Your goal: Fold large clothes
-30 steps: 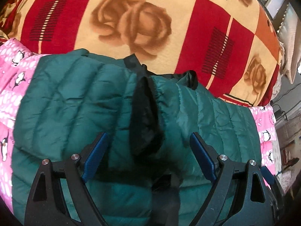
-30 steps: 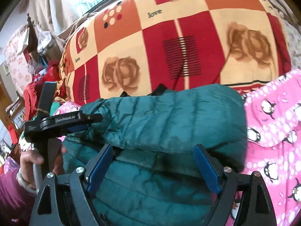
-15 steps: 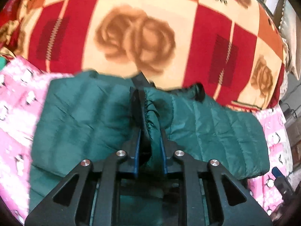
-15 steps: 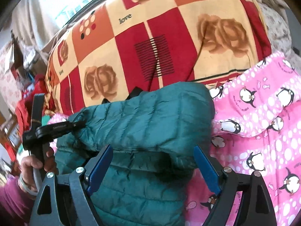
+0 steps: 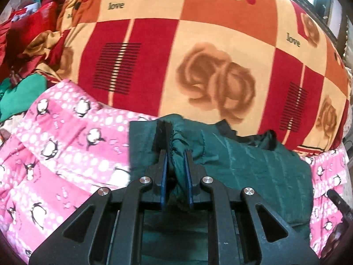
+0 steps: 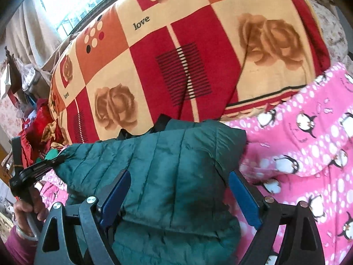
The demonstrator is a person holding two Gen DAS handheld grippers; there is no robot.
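A dark green quilted puffer jacket [image 5: 253, 165] lies on a pink penguin-print blanket [image 5: 66, 150]. My left gripper [image 5: 176, 165] is shut on the jacket's sleeve cuff [image 5: 178, 139], which has a black lining, and holds it lifted above the blanket. In the right wrist view the jacket [image 6: 167, 172] lies partly folded, and my right gripper [image 6: 178, 194] is open with its jaws wide on either side of the jacket's body, holding nothing. The left gripper [image 6: 42, 167] shows there at the far left, pinching the jacket's end.
A red, orange and cream checked blanket with rose prints [image 5: 209, 66] covers the bed behind the jacket. A heap of red and green clothes [image 5: 24, 50] lies at the far left. A window [image 6: 72, 6] is behind the bed.
My left gripper closed on the sleeve cuff and has drawn it to the left, over the pink blanket. The right gripper stayed open and shifted slightly over the jacket.
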